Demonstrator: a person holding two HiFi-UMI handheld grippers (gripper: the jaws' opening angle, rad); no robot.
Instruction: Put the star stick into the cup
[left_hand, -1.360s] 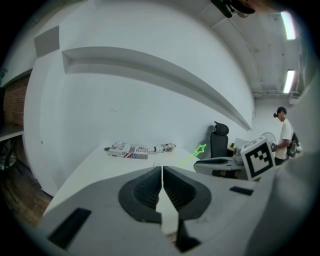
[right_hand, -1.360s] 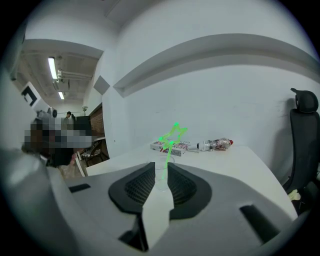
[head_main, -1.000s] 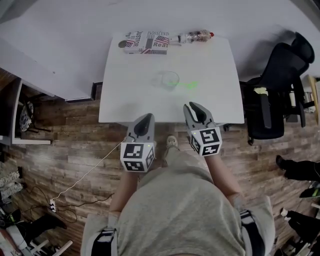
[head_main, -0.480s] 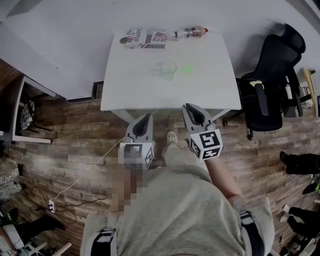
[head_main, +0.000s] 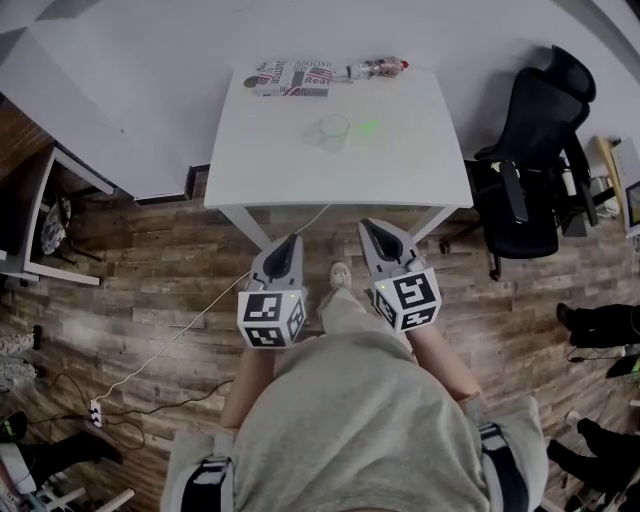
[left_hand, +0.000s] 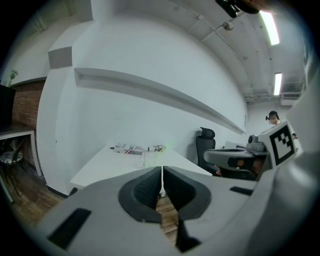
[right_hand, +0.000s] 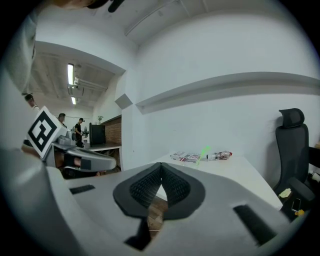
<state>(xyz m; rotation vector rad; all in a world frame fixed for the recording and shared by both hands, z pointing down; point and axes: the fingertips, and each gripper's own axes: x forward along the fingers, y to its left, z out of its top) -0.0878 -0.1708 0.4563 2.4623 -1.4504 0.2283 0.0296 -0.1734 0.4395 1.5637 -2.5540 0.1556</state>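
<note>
A clear cup (head_main: 333, 128) stands near the middle of the white table (head_main: 260, 170). The green star stick (head_main: 368, 128) lies just right of it. In the left gripper view the cup (left_hand: 149, 159) shows faintly past the jaws, with the star stick (left_hand: 168, 145) beyond. The right gripper view shows the star stick (right_hand: 204, 151) far off on the table. My left gripper (head_main: 291, 243) and right gripper (head_main: 369, 228) are both shut and hold nothing. They hang side by side over the wooden floor, short of the table's near edge.
A printed box (head_main: 291, 78) and a plastic bottle (head_main: 376, 69) lie along the table's far edge by the white wall. A black office chair (head_main: 530, 165) stands right of the table. A cable (head_main: 190, 335) trails across the floor at left.
The table has drawn away from me: both grippers, earlier at its near edge, now sit back over the floor. Both stay shut.
</note>
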